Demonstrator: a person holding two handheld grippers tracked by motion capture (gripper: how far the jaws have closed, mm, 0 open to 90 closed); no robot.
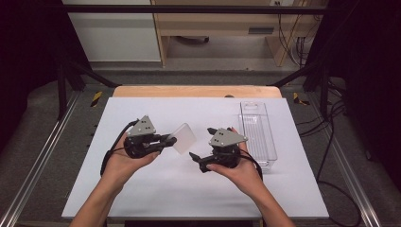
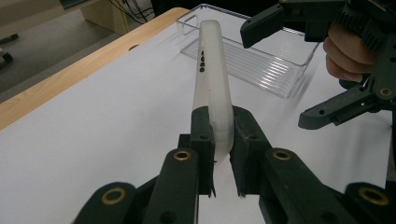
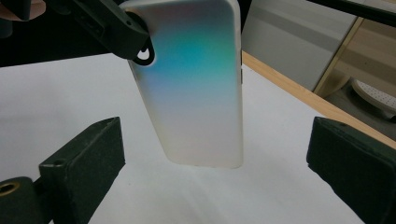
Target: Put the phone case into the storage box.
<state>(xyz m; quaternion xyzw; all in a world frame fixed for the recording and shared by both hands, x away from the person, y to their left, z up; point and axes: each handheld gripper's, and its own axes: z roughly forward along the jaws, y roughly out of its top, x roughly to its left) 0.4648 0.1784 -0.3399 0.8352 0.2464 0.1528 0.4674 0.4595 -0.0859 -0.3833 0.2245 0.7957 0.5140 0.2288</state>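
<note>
— Frosted plastic, that phone case (image 1: 184, 138); where have you got it?

— Up off the white table (image 1: 142, 189), pinched at one end in my left gripper (image 2: 219, 140), jaws pressed tight on its edge. In the right gripper view its back shimmers teal.

— And the other hand?

— My right gripper (image 1: 201, 161) has its jaws spread wide, facing the case without touching it. I reckon this is a handover, with the clear tray (image 1: 257, 135) at the right as the likely drop.

— How do you do it cleanly?

— I'd slide the open jaws around the free end, square to the flat faces, close fully, and only then let the left one go.
</note>
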